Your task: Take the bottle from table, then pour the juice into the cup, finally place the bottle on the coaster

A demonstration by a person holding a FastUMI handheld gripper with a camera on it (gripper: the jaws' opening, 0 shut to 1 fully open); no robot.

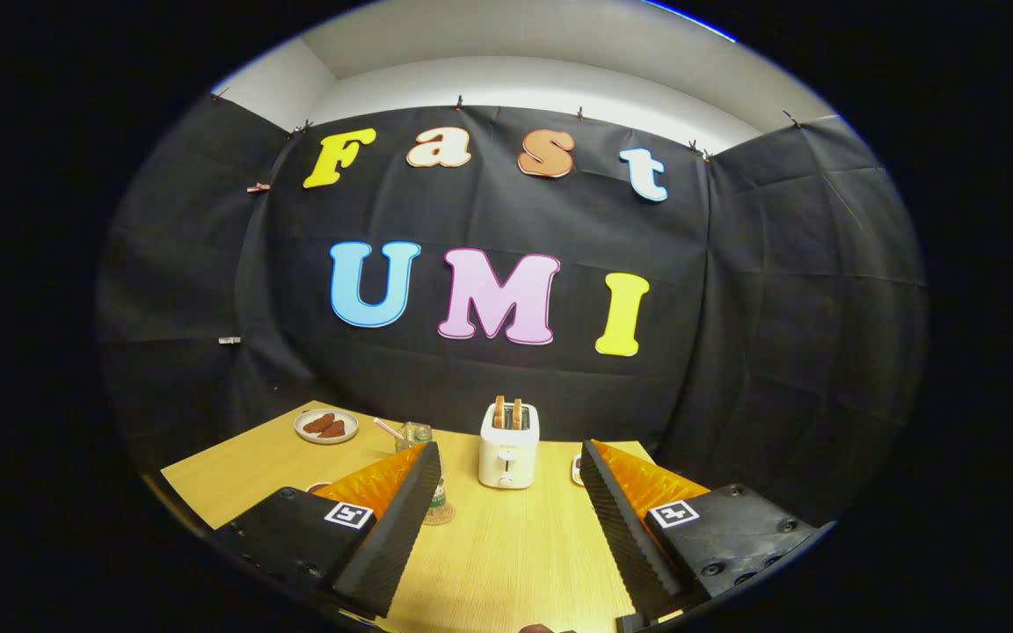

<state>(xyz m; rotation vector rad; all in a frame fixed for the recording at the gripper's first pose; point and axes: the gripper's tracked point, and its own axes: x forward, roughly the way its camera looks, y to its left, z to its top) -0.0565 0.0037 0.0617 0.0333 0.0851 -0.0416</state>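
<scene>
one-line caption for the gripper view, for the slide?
Open gripper above wooden table, nothing between its fingers; white toaster ahead, plate beyond the left finger.

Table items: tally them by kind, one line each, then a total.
Toaster, with toast in its slots: 1
Plate, with brown food on it: 1
Glass cup with a straw: 1
Coaster, partly behind the left finger: 1
Total: 4
Small items partly hidden behind each finger cannot be identified. The gripper is open, with nothing between its fingers.
</scene>
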